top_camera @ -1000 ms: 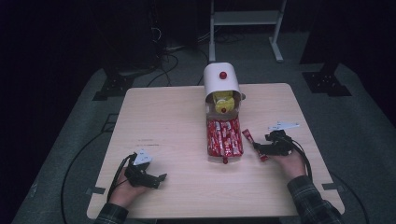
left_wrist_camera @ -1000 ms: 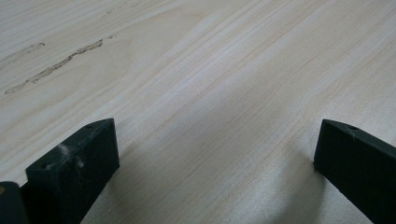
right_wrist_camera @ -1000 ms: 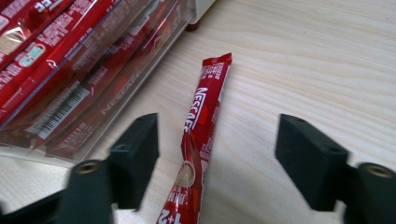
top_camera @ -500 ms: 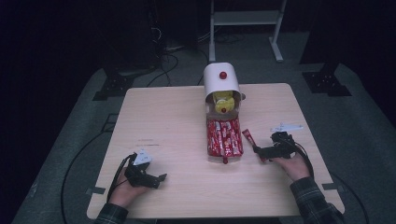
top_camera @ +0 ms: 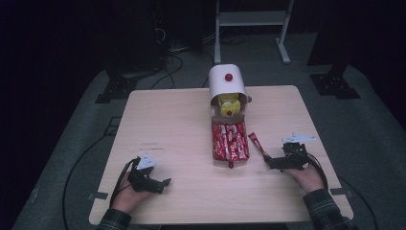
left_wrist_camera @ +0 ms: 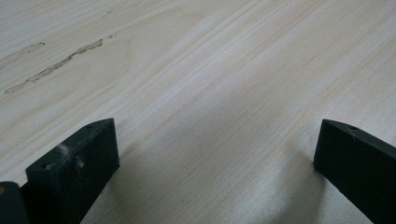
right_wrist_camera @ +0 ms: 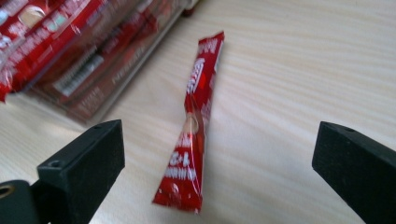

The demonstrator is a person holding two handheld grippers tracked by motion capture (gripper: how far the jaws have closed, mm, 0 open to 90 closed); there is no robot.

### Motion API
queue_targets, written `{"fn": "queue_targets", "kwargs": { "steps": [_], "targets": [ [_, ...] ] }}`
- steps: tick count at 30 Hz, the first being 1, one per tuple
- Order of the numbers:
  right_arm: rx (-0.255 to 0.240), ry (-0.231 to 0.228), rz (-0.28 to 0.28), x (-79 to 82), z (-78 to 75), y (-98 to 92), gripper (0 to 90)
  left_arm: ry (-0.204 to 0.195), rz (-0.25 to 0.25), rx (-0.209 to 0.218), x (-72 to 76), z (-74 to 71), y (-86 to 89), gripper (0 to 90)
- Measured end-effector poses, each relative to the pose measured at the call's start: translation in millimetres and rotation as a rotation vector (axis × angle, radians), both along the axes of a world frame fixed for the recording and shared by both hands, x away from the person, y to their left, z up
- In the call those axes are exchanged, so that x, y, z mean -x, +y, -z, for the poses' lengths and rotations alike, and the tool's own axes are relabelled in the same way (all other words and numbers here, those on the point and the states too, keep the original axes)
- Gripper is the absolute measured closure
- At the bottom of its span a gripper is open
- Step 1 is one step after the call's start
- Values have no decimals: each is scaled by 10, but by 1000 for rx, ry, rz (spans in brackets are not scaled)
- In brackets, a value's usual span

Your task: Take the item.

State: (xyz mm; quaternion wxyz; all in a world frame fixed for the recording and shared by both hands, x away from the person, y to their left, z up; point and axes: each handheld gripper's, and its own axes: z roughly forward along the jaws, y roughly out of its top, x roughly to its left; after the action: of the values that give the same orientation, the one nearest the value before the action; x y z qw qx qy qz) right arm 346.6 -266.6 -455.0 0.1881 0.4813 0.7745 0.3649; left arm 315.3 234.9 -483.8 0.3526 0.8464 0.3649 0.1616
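Red sachet point(right_wrist_camera: 194, 126) flat on table point(top_camera: 182, 120), between spread right gripper point(right_wrist_camera: 215, 154) jaws, untouched

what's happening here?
A person sits at a wooden table with a claw in each hand. The right claw is open and aimed at a loose red sachet lying flat on the table just right of a clear tray packed with the same red sachets; nothing is gripped yet. The left claw rests open over bare wood, idle. Behind the tray stands a white dispenser holding yellow items.
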Motion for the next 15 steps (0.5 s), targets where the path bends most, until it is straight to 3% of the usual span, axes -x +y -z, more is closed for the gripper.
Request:
{"fn": "queue_targets", "kwargs": {
  "steps": [2, 15],
  "targets": [
    [30, 8, 6, 47, 38, -16, 18, -2, 2, -2, -2, -1, 1, 0],
    [75, 33, 7, 231, 207, -187, 18, -2, -2, 3, 0, 2, -2, 0]
  ]
}}
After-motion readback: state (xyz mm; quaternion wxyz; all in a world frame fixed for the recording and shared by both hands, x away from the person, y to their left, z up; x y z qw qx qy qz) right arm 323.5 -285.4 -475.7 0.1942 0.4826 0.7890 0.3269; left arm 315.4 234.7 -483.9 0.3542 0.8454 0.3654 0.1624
